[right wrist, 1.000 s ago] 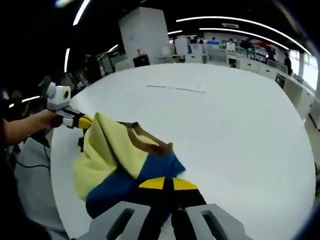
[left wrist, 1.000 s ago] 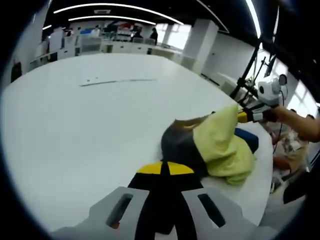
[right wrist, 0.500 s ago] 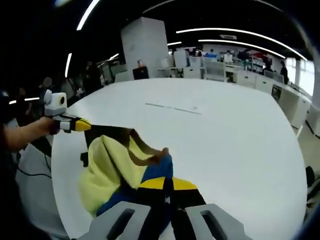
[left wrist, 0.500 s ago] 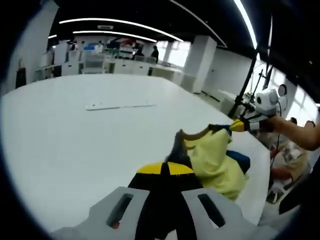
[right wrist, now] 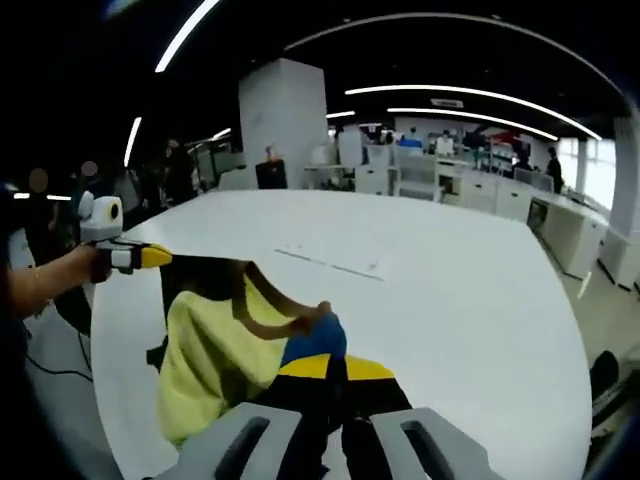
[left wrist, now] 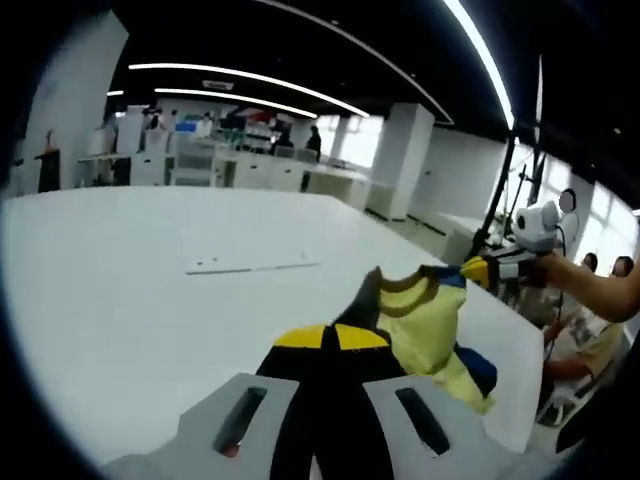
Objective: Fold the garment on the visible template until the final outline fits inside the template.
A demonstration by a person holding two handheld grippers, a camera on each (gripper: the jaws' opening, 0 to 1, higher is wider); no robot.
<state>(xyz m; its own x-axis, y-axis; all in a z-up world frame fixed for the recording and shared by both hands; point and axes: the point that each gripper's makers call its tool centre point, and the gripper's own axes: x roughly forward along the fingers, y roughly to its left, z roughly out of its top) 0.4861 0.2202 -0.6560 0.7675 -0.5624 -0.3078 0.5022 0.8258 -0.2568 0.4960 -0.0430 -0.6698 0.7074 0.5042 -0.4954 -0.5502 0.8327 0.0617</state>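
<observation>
**Garment gripped at two corners above the table**

In the left gripper view, the left gripper (left wrist: 331, 338) is clenched on the garment (left wrist: 425, 325), whose yellow, dark and blue cloth is stretched across to the right gripper (left wrist: 478, 270). In the right gripper view, the right gripper (right wrist: 329, 368) is likewise clamped on the cloth. The garment is seen raised over the white table (right wrist: 450, 290).

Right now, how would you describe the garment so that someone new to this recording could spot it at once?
Find the big white table. At its near edge hangs the garment, stretched between the left gripper and the right gripper. It is the one soft, colourful thing there: pale yellow with a blue patch, dark panel and brown trim.
</observation>
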